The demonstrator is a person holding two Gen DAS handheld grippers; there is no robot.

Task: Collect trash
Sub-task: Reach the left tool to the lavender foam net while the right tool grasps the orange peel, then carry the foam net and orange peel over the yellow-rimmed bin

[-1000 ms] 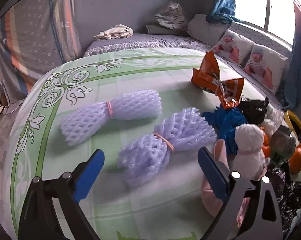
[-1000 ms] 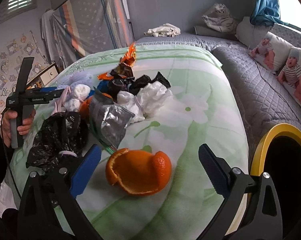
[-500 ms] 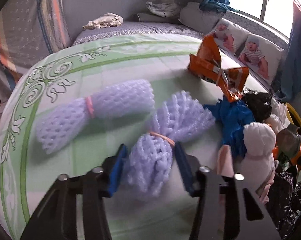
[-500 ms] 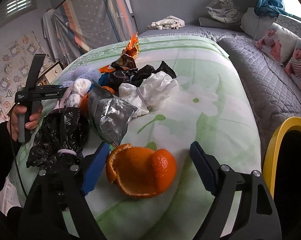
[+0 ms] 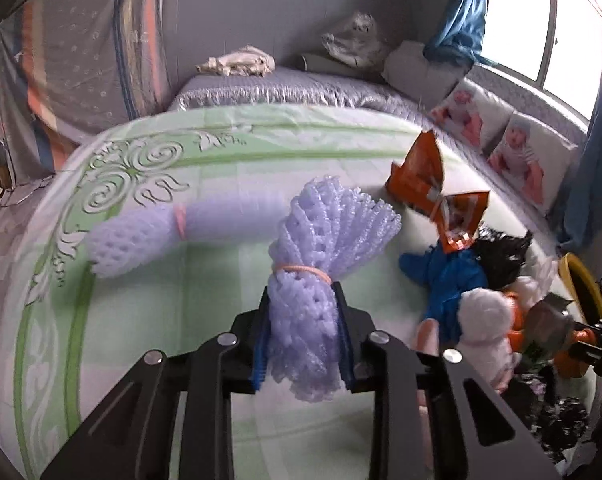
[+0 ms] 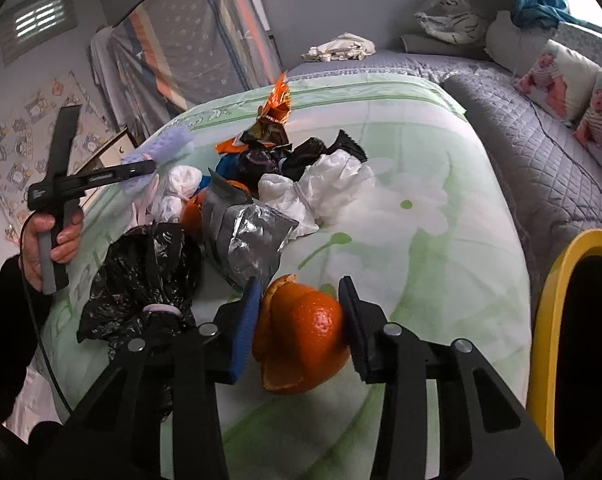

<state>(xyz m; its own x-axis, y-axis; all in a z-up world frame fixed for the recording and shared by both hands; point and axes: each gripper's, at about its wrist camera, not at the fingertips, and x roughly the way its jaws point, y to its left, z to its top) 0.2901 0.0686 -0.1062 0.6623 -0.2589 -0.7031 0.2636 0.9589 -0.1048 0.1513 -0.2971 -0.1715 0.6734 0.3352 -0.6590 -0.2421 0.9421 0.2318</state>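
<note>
My left hand-held gripper (image 5: 301, 334) has just closed on the near end of the purple foam net (image 5: 321, 264), whose long axis runs straight ahead from the jaws. My right hand-held gripper (image 6: 299, 326) has just closed on the orange peel (image 6: 301, 340) lying on the bed (image 6: 441, 240); the yellow-rimmed bin (image 6: 557, 280) sits just to its right, so the right hand is nearer.

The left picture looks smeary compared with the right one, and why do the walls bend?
Left wrist view: motion blur smears the second foam net and the bedspread; the window glares white. Right wrist view: sharper, the orange peel crisp. Both: fisheye lenses curve straight edges.
</note>
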